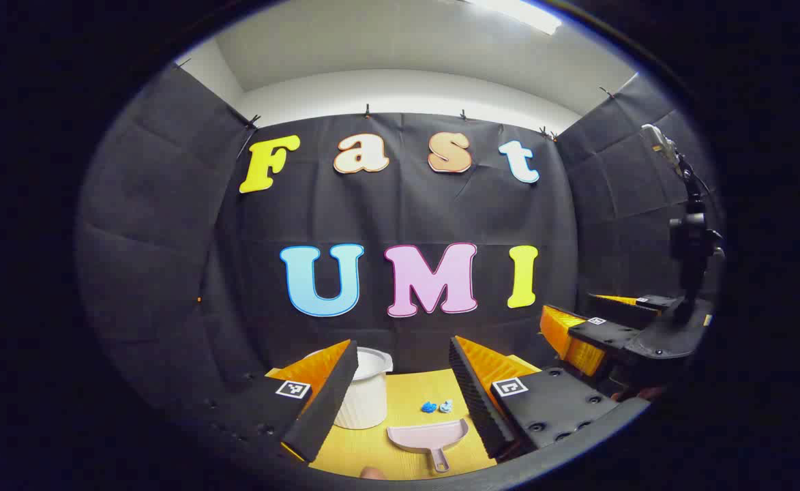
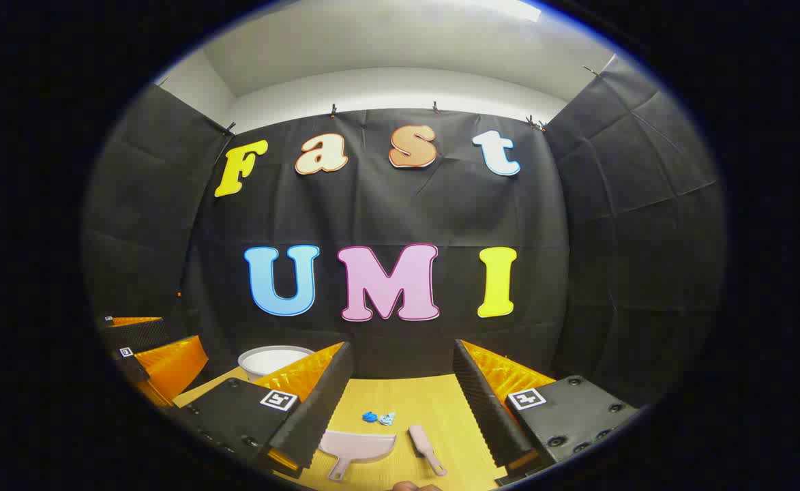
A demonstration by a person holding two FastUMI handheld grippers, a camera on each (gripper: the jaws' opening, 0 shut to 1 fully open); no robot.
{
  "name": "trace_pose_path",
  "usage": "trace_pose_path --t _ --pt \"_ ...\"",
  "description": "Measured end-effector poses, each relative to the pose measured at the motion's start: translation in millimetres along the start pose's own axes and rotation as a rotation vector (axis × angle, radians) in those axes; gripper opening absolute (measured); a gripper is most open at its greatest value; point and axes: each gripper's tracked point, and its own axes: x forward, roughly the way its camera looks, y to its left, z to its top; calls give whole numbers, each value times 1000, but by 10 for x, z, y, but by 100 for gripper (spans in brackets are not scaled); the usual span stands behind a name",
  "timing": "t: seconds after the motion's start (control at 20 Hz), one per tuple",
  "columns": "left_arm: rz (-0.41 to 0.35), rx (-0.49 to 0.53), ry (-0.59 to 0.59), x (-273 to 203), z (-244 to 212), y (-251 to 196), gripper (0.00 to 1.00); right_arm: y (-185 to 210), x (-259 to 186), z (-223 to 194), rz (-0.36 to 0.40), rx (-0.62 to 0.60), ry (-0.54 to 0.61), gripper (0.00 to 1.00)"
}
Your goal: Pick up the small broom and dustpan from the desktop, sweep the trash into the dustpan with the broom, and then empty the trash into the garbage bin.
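Visibly: one dustpan point(image 2: 357, 447), one broom point(image 2: 425, 448), two scraps point(image 2: 378, 417).

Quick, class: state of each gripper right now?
Left gripper: open, holding nothing, above the dustpan.
Right gripper: open, holding nothing, above the broom.

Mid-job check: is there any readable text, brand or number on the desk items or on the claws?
Dustpan, broom, garbage bin: no text visible on any of them.
Left claw: a patterned square tag on each finger, a code pattern, no words.
Right claw: patterned tags of the same kind, no words.
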Motion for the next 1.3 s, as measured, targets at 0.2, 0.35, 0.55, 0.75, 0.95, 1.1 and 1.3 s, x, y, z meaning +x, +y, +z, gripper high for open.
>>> trace_pose_path --t 0.2,0.35,0.55,0.75,0.95,1.1,1.3 --pt "55 27 1 154 19 -34 79 -22 115 15 28 -52 -29 96" --pt "45 38 -35 234 86 -97 79 23 127 -16 50 -64 -31 96" --pt "32 -15 10 329 -55 -103 79 -29 151 5 44 -81 -41 96" --pt "43 -65 44 386 -152 -66 79 -44 153 -6 32 -63 -40 96" --pt "43 -109 58 425 -204 -70 79 -110 169 37 31 -69 -51 96" --pt "47 -127 55 442 -204 -89 80 -117 182 -23 39 -69 -39 95" --pt "59 -119 66 476 -244 -111 79 -163 205 -23 36 -76 -43 96"
